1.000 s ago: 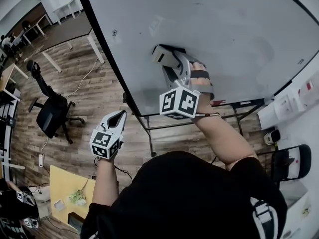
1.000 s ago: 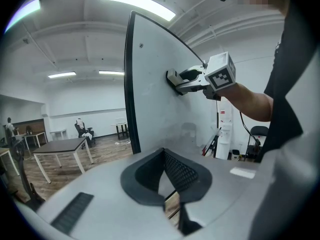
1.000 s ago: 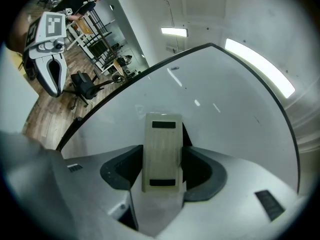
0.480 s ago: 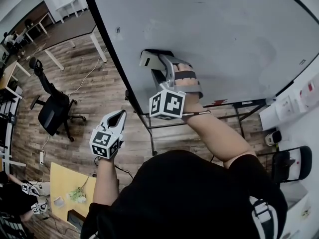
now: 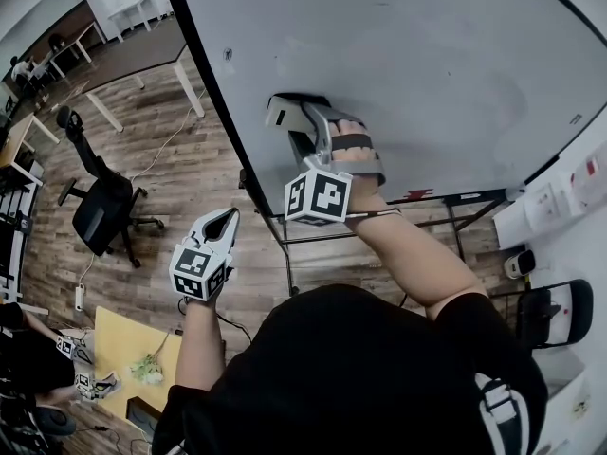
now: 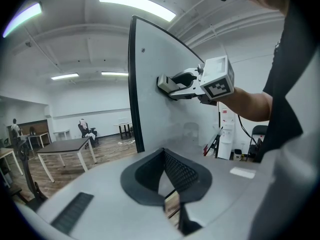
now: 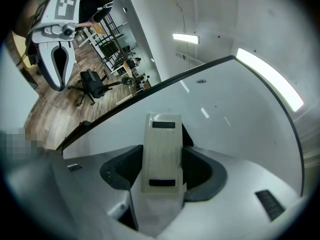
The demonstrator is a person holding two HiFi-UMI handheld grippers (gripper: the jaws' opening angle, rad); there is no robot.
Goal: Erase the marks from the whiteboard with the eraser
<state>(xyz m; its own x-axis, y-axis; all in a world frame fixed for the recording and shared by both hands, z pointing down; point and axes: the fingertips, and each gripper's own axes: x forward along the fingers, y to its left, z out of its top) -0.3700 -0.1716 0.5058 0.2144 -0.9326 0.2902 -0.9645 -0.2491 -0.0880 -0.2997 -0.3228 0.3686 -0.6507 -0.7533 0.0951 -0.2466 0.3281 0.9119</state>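
The white eraser [image 5: 280, 112] is pressed flat against the whiteboard [image 5: 427, 55], near the board's black left edge. My right gripper [image 5: 302, 117] is shut on it. In the right gripper view the eraser [image 7: 161, 149] stands between the jaws of the right gripper [image 7: 161, 166], its felt side on the board [image 7: 225, 114]. The board's surface shows only faint grey smears. My left gripper [image 5: 228, 218] hangs over the floor, left of the board, shut on nothing; its jaws [image 6: 164, 156] meet tip to tip. From there the right gripper [image 6: 175, 81] and eraser [image 6: 164, 83] show against the board.
A black office chair [image 5: 100, 211] stands on the wooden floor at the left. The board's metal stand [image 5: 379, 235] is below my right arm. A yellow table [image 5: 123, 354] lies at the lower left, and a white wall with sockets [image 5: 560, 192] and a black chair [image 5: 555, 311] at the right.
My right gripper slid the eraser left and slightly down along the board, toward its left edge, then stayed nearly still. The left gripper has hardly moved.
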